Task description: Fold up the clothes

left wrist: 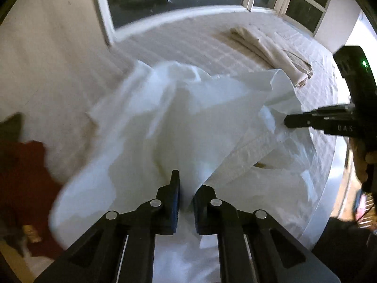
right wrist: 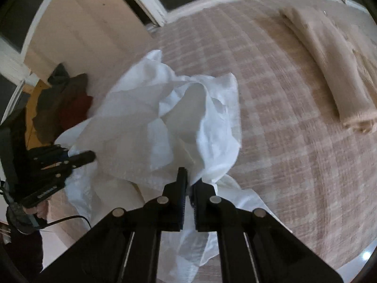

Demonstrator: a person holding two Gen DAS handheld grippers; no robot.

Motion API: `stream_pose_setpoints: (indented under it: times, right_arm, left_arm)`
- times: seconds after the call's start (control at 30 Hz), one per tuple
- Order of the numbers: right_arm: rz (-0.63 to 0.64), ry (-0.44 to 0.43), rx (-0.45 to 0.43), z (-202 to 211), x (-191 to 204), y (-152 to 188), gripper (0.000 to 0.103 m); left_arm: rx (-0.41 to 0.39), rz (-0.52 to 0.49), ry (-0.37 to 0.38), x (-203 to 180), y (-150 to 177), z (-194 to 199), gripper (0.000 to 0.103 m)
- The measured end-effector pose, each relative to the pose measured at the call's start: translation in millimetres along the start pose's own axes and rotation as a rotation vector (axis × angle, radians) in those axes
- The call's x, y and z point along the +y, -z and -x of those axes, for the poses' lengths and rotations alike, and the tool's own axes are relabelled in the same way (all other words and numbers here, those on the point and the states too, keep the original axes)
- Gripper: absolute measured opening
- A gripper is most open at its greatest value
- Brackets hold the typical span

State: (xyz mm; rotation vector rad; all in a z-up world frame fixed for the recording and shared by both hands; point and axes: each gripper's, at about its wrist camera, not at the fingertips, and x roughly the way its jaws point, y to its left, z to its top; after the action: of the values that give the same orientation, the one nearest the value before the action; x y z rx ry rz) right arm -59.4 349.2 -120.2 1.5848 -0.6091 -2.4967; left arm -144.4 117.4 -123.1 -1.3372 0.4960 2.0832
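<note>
Left wrist view: left claw (left wrist: 186,188) pinches the white cloth (left wrist: 165,122), all crumpled and puffy on the bed (left wrist: 188,44). Right claw (right wrist: 189,184) pinches it too.

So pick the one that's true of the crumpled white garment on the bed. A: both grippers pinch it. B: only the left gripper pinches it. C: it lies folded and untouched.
A: the left gripper and right gripper each clamp a bunch of the crumpled white garment.
</note>
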Motion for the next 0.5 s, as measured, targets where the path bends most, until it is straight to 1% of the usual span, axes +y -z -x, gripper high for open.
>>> stream_pose_setpoints:
  times: [0.07,0.13,0.2,0.27,0.43,0.5]
  right_arm:
    - [0.053,0.001,-0.027,10.1,21.5,-1.5,0.005]
    - [0.113,-0.003,-0.059,21.2,45.7,-4.0,0.005]
    - [0.167,-0.030,-0.075,28.3,72.0,-7.2,0.005]
    - [0.223,-0.045,-0.079,30.3,97.9,-8.5,0.005]
    - [0.346,-0.079,-0.064,24.8,156.6,-7.5,0.005]
    - [0.384,-0.100,-0.048,16.6,174.9,-6.5,0.005]
  left_arm:
    - [-0.028,-0.012,-0.114,6.7,7.5,22.2,0.004]
    - [-0.044,0.033,-0.147,21.3,15.1,40.5,0.002]
    - [-0.058,0.102,-0.132,41.4,25.1,54.7,0.002]
    - [-0.073,0.141,-0.192,55.4,36.1,66.0,0.002]
    - [-0.078,0.218,-0.278,77.9,61.5,79.6,0.003]
    - [-0.072,0.245,-0.308,87.1,72.6,83.5,0.005]
